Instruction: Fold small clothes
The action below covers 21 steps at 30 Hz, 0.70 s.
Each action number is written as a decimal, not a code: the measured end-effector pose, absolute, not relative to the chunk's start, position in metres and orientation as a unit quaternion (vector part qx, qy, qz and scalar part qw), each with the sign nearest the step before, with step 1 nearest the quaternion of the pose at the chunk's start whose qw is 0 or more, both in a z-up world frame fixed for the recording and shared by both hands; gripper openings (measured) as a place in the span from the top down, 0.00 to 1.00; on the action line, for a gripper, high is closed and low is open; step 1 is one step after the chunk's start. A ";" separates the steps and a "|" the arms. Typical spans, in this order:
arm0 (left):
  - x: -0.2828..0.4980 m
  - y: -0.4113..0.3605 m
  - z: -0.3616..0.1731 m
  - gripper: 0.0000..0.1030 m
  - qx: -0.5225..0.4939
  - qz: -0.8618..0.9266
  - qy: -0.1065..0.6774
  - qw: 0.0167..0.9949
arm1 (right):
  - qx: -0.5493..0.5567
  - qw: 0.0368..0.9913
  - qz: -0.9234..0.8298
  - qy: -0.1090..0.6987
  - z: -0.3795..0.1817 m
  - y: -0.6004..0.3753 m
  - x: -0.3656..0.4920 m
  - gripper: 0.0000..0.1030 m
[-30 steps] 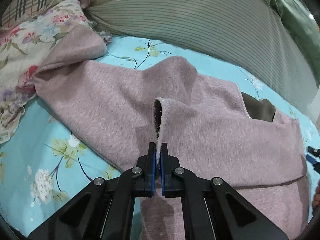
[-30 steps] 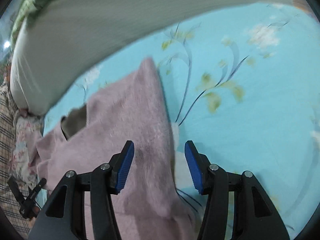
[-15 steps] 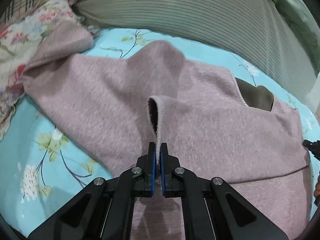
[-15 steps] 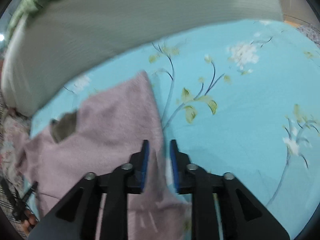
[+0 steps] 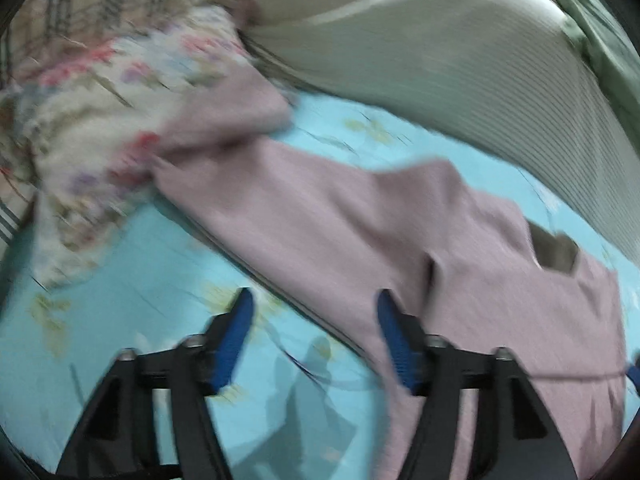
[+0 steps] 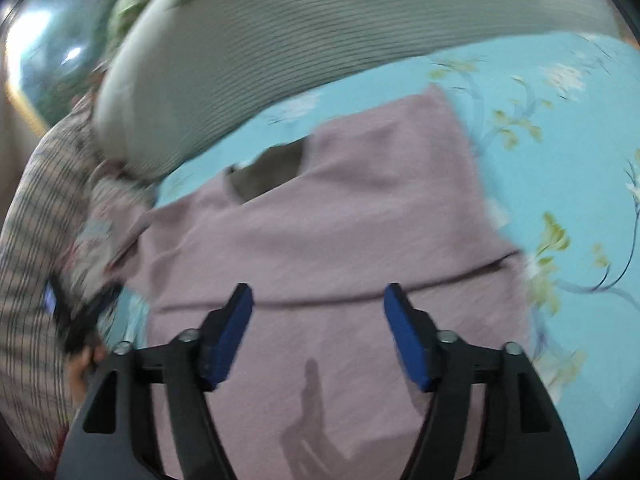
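Note:
A pinkish-mauve fuzzy sweater (image 5: 440, 248) lies on a turquoise floral bedsheet (image 5: 132, 280), one sleeve stretched toward the upper left. Its dark neck opening (image 5: 556, 252) shows at the right. My left gripper (image 5: 314, 316) is open and empty, over the sheet at the sweater's lower left edge. In the right wrist view the sweater (image 6: 340, 220) lies partly folded, with a fold line across it. My right gripper (image 6: 318, 308) is open and empty above the sweater's lower part. Both views are motion-blurred.
A large grey striped pillow (image 5: 460, 72) lies along the back and also shows in the right wrist view (image 6: 280, 52). A floral cloth (image 5: 120, 92) and plaid fabric (image 5: 80, 0) lie at the left. Green bedding (image 5: 592, 20) is at the far right.
Both grippers have opened. The left let go of the sweater's edge and shifted left; the right released its pinch and now sits over the sweater. The lifted fabric now lies flat.

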<state>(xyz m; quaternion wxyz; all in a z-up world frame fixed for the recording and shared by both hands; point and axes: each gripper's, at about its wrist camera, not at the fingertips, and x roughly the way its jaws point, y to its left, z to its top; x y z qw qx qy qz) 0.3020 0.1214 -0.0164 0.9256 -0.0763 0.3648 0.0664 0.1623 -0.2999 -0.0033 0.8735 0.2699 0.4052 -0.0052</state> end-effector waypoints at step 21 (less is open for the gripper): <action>0.494 0.192 -0.043 0.60 0.237 0.263 0.395 0.848 | 0.303 0.846 0.001 0.438 -0.024 -0.286 0.146 0.31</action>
